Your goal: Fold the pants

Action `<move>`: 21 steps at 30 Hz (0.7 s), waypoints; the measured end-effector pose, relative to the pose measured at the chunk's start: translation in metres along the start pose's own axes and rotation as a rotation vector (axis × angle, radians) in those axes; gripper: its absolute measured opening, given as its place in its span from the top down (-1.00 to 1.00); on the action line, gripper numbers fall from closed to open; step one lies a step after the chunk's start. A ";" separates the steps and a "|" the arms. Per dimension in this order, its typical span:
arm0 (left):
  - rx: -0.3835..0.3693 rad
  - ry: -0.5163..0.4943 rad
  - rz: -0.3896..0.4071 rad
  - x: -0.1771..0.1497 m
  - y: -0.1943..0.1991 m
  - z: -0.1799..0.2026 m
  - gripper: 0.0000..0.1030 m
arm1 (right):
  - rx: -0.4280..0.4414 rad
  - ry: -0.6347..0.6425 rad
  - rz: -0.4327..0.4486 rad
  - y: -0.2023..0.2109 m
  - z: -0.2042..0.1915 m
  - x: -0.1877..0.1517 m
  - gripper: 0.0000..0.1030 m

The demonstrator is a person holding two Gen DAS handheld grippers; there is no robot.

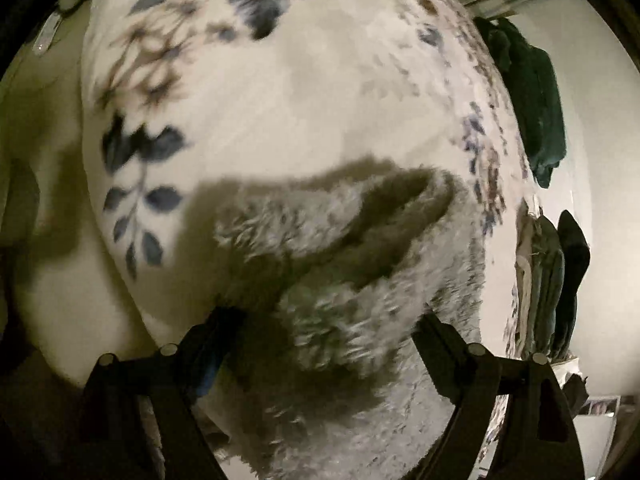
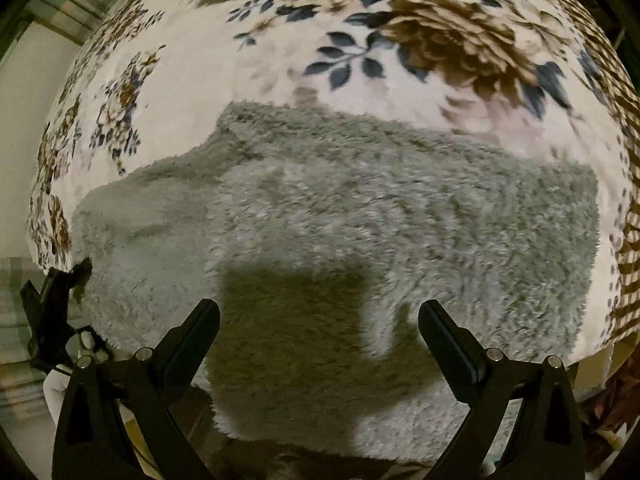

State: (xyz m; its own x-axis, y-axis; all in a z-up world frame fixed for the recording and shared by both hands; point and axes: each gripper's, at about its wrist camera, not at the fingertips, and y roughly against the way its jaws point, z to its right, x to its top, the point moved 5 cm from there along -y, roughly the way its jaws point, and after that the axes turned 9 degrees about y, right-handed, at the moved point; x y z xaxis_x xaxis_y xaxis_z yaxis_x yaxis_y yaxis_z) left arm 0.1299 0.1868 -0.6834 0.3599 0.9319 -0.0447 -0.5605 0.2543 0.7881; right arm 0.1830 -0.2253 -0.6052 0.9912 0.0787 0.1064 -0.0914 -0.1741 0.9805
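On a floral blanket (image 2: 360, 80): one pair of grey fleece pants (image 2: 360, 208), lying spread flat and partly folded. Left gripper (image 1: 328, 320) jaws wide, pants beneath, nothing clamped. Right gripper (image 2: 320, 316) likewise wide, hovering above the pants, empty.

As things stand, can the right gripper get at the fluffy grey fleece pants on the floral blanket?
Probably yes: the right gripper hangs open just above the fluffy grey fleece pants, which lie spread on the floral blanket with nothing between.

Left gripper (image 1: 328, 320) points steeply downward, fingers spread wide, gripping nothing. Right gripper (image 2: 320, 316) points almost straight down, fingers equally wide.
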 end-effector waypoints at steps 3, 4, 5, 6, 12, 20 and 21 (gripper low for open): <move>-0.027 0.001 0.024 0.006 0.000 0.000 -0.63 | 0.021 -0.010 -0.014 -0.005 -0.006 -0.002 -0.97; -0.043 0.003 0.038 0.009 -0.002 0.001 -0.63 | 0.030 -0.014 -0.015 -0.006 -0.008 -0.003 -0.97; -0.054 0.004 0.047 0.011 -0.002 0.000 -0.60 | 0.037 -0.018 -0.015 -0.006 -0.009 -0.003 -0.96; -0.066 0.001 0.057 0.013 -0.002 0.002 -0.42 | 0.037 -0.018 -0.015 -0.006 -0.009 -0.004 -0.96; -0.140 -0.179 0.102 -0.004 0.020 0.044 0.59 | 0.037 -0.034 0.013 0.003 0.005 -0.008 -0.96; -0.275 -0.516 0.039 -0.116 0.105 0.167 0.61 | 0.041 -0.119 0.054 0.030 0.054 -0.022 -0.96; -0.287 -0.549 0.021 -0.133 0.111 0.178 0.61 | 0.041 -0.127 0.060 0.035 0.062 -0.025 -0.97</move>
State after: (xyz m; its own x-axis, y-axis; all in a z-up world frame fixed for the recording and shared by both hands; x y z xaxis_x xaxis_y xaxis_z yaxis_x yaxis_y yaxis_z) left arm 0.1525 0.0448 -0.4809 0.6353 0.6879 0.3510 -0.7222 0.3682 0.5855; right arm 0.1611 -0.2945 -0.5842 0.9885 -0.0573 0.1402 -0.1493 -0.2148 0.9652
